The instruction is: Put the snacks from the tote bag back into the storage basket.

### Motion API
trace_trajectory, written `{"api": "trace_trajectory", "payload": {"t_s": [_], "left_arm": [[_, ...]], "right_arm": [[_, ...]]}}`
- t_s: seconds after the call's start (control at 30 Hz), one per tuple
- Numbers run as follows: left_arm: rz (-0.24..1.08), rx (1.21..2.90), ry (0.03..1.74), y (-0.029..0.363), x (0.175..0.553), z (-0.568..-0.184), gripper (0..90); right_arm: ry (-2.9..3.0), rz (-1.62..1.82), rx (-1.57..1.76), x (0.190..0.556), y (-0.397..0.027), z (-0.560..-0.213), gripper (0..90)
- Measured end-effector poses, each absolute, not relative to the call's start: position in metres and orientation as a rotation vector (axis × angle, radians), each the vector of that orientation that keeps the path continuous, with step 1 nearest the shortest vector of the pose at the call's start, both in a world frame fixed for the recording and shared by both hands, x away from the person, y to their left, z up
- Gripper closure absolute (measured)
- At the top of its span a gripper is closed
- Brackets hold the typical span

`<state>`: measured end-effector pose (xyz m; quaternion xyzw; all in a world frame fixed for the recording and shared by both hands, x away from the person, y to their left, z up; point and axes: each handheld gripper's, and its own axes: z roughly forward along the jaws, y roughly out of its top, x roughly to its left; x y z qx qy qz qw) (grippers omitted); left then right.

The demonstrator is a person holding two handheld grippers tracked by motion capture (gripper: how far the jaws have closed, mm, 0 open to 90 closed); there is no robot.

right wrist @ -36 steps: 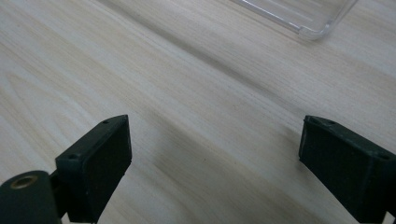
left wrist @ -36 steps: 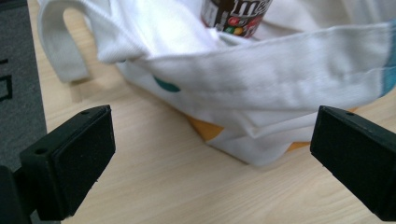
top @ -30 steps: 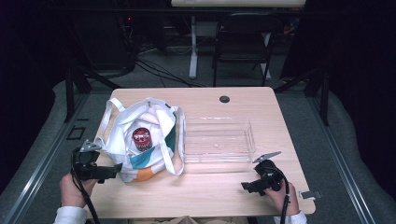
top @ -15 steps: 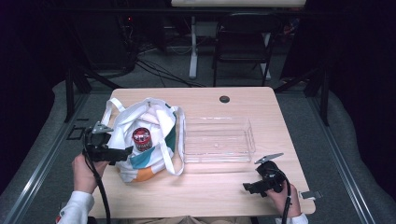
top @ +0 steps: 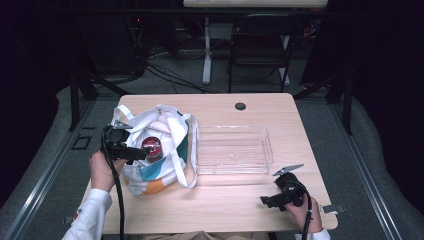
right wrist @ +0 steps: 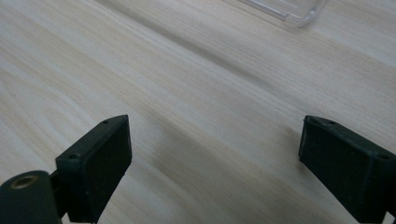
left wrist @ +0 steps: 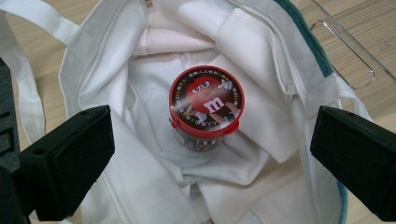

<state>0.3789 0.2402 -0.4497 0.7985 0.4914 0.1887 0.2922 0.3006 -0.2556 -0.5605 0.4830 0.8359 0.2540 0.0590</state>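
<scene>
A white tote bag (top: 165,137) with teal and orange trim lies open on the left of the table. Inside stands a round candy tub with a red lid (top: 152,147) (left wrist: 206,103). My left gripper (top: 142,154) (left wrist: 210,161) hovers over the bag's mouth, open, its jaws wide on either side of the tub and not touching it. A clear plastic tray (top: 267,145) sits to the right of the bag. My right gripper (top: 264,201) (right wrist: 212,172) is open low over bare wood near the front right edge, with nothing between its jaws.
The tray's corner (right wrist: 299,11) lies beyond the right gripper. A round cable hole (top: 240,106) marks the table's far side. A folding chair (top: 260,45) and cables stand behind the table. Bare wood stretches between bag, tray and front edge.
My left gripper has risen from the table's front left edge and moved forward over the bag's mouth, above the tub. The right gripper has barely shifted.
</scene>
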Motion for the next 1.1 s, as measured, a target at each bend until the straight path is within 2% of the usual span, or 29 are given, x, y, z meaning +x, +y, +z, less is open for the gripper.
{"api": "trace_trajectory", "payload": {"t_s": [0.13,1.1], "left_arm": [[0.526,2.13,1.322,0.236,0.387,-0.452,0.0],[0.423,2.245,1.384,0.222,0.427,-0.475,0.0]], "right_arm": [[2.532,0.772,1.462,0.3,-0.256,-0.561,8.9],[2.549,0.756,1.454,0.302,-0.253,-0.561,9.0]]}}
